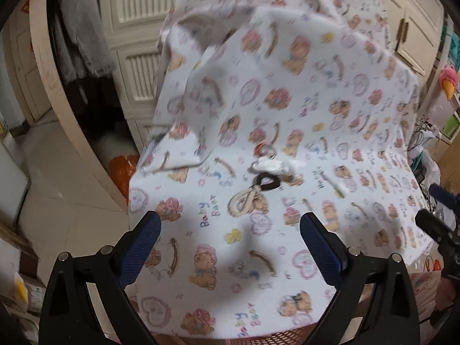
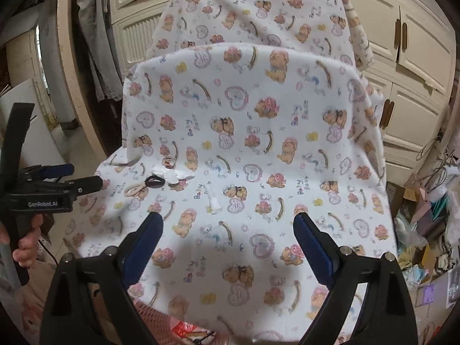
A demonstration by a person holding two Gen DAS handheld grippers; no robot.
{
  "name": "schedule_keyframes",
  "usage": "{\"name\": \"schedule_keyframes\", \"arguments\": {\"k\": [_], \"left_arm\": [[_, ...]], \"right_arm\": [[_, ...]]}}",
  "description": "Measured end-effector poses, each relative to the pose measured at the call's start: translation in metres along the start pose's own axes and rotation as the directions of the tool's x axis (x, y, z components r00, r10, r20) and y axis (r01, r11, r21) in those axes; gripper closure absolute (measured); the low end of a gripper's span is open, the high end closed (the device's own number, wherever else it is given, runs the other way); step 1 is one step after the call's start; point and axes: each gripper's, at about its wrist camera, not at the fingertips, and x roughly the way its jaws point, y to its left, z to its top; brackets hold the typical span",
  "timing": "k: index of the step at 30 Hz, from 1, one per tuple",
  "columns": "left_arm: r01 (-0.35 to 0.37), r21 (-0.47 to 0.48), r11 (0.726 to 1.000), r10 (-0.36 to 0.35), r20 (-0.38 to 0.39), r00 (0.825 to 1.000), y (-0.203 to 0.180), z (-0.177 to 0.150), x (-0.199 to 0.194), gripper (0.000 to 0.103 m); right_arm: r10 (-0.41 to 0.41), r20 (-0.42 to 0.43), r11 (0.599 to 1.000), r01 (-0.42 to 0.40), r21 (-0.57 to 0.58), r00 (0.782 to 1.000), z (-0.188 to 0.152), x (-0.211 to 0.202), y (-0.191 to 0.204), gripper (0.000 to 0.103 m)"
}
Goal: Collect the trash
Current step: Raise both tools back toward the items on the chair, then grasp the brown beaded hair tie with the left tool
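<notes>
A chair is draped in a white teddy-bear print blanket (image 1: 287, 100) (image 2: 258, 115). On its seat lie a crumpled white tissue (image 1: 277, 167) (image 2: 169, 173), a black hair tie (image 1: 267, 182) (image 2: 154, 182), a beige band (image 1: 244, 201) (image 2: 135, 190), a small red-and-white ring (image 1: 263, 149) (image 2: 168, 162) and a small twisted white paper scrap (image 2: 214, 199). My left gripper (image 1: 230, 224) is open and empty, just short of the hair ties. My right gripper (image 2: 228, 224) is open and empty, just short of the paper scrap. The left gripper also shows in the right wrist view (image 2: 86, 178), at the left.
A cream louvred wardrobe (image 2: 417, 57) stands behind the chair. Grey clothes (image 1: 83, 28) hang at the left. A pink mesh basket (image 2: 161, 316) sits under the blanket's front edge. Cardboard boxes and clutter (image 2: 425, 230) crowd the floor at the right. An orange bag (image 1: 123, 169) lies left of the chair.
</notes>
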Motion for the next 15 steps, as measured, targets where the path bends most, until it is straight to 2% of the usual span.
{"name": "schedule_keyframes", "arguments": {"k": [1,3,5,7,9,12,15], "left_arm": [[-0.001,-0.012,1.000,0.000,-0.022,1.000,0.003,0.000,0.009,0.009],[0.020,-0.034,0.999,-0.022,-0.055,0.998,0.007,0.002,0.020,0.021],[0.051,-0.028,0.998,-0.053,-0.059,0.997,0.005,0.006,0.026,0.023],[0.036,-0.005,0.999,-0.036,-0.062,0.997,0.000,0.008,0.031,0.028],[0.040,-0.007,0.999,-0.040,-0.074,0.996,-0.003,0.008,0.036,0.039],[0.041,-0.012,0.999,-0.042,-0.103,0.994,-0.007,0.009,0.048,0.047],[0.021,-0.006,1.000,-0.022,-0.115,0.993,-0.010,0.009,0.057,0.048]], "right_arm": [[-0.001,-0.015,1.000,0.001,0.002,1.000,-0.003,0.006,0.000,0.012],[0.000,-0.083,1.000,-0.001,-0.018,0.997,-0.006,0.022,0.004,0.012],[-0.001,-0.093,1.000,-0.002,-0.029,0.996,-0.008,0.028,0.006,0.012],[-0.010,-0.104,1.000,0.009,-0.012,0.995,-0.009,0.034,0.006,0.012],[0.003,-0.124,1.000,-0.002,0.006,0.992,-0.009,0.041,0.005,0.012],[0.021,-0.135,0.998,-0.014,0.053,0.991,-0.008,0.046,-0.001,0.012],[0.015,-0.141,0.997,-0.004,0.078,0.990,-0.009,0.051,-0.005,0.012]]}}
